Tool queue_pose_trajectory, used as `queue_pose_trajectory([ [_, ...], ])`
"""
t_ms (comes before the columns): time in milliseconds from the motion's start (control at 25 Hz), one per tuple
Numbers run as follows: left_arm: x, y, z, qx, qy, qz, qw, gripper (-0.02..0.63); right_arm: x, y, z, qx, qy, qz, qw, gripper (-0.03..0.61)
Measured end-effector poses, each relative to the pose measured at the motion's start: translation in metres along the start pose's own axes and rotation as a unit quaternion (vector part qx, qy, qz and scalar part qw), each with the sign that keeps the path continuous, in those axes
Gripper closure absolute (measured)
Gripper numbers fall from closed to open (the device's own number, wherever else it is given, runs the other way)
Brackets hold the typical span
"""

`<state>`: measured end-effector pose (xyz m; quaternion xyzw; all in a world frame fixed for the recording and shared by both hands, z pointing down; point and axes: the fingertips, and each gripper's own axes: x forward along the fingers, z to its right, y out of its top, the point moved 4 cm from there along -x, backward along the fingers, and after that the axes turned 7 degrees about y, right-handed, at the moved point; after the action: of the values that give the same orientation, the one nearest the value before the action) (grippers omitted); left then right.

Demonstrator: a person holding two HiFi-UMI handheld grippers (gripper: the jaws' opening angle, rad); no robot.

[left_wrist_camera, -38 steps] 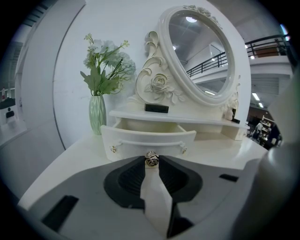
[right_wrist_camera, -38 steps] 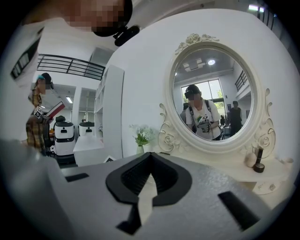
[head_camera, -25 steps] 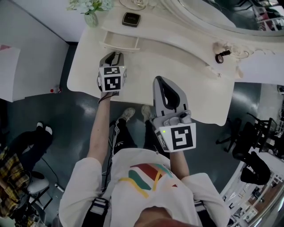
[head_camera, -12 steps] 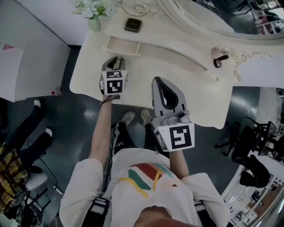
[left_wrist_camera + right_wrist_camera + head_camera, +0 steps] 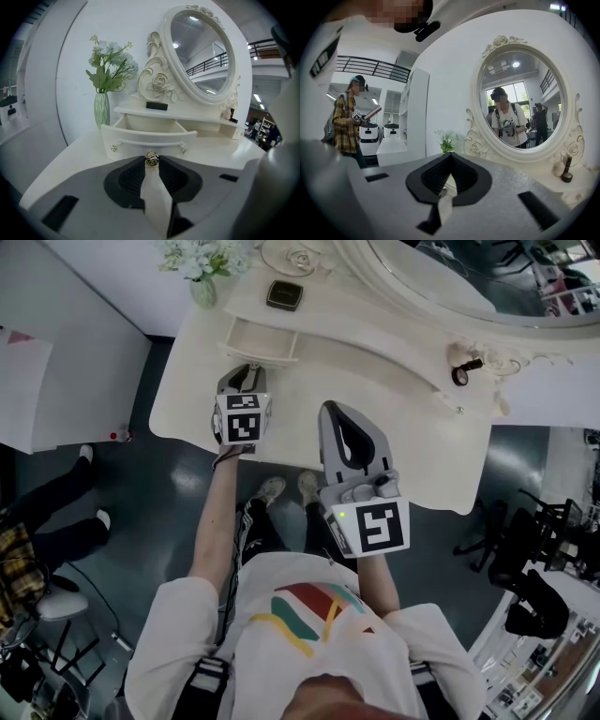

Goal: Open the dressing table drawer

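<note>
**Drawer pull at the knob, three views.** The drawer (image 5: 255,337) sits in the left end of the raised tier (image 5: 187,119) of the dressing table, under the oval mirror (image 5: 201,51) and just right of the vase (image 5: 101,108) of flowers. It already stands part-way out of its housing, its pale inside open to view from above. The left gripper (image 5: 151,163) points along the drawer's slide line and slopes downward. Its jaws are pinched on the small gold knob (image 5: 151,158) at the middle of the drawer front, and the tips touch it on both sides. The front panel's long axis runs crosswise to this gripper, with the two small handle mounts on either side of the knob. The drawer thus lies straight ahead of the left gripper, on the far side from the person. By this reading, any further opening calls for a straight draw back toward the person's body, level with the desk (image 5: 403,442), with no sideways drift that could bind the slide. The right gripper (image 5: 330,411) hangs over the desk's front edge, well apart from the drawer and to its right. Its jaws are pressed together on nothing, and it faces the mirror. The left hand is plainly the nearer and the working one.
</note>
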<state>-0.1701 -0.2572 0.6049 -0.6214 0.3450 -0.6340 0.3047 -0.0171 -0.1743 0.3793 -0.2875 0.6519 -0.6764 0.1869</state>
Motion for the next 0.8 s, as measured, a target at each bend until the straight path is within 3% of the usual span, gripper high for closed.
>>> queue_pose_trajectory([
  [800, -0.013, 0.009, 0.001, -0.022, 0.006, 0.017, 0.9996, 0.502, -0.005, -0.002, 0.003, 0.003, 0.000, 0.002, 1.000, 0.578],
])
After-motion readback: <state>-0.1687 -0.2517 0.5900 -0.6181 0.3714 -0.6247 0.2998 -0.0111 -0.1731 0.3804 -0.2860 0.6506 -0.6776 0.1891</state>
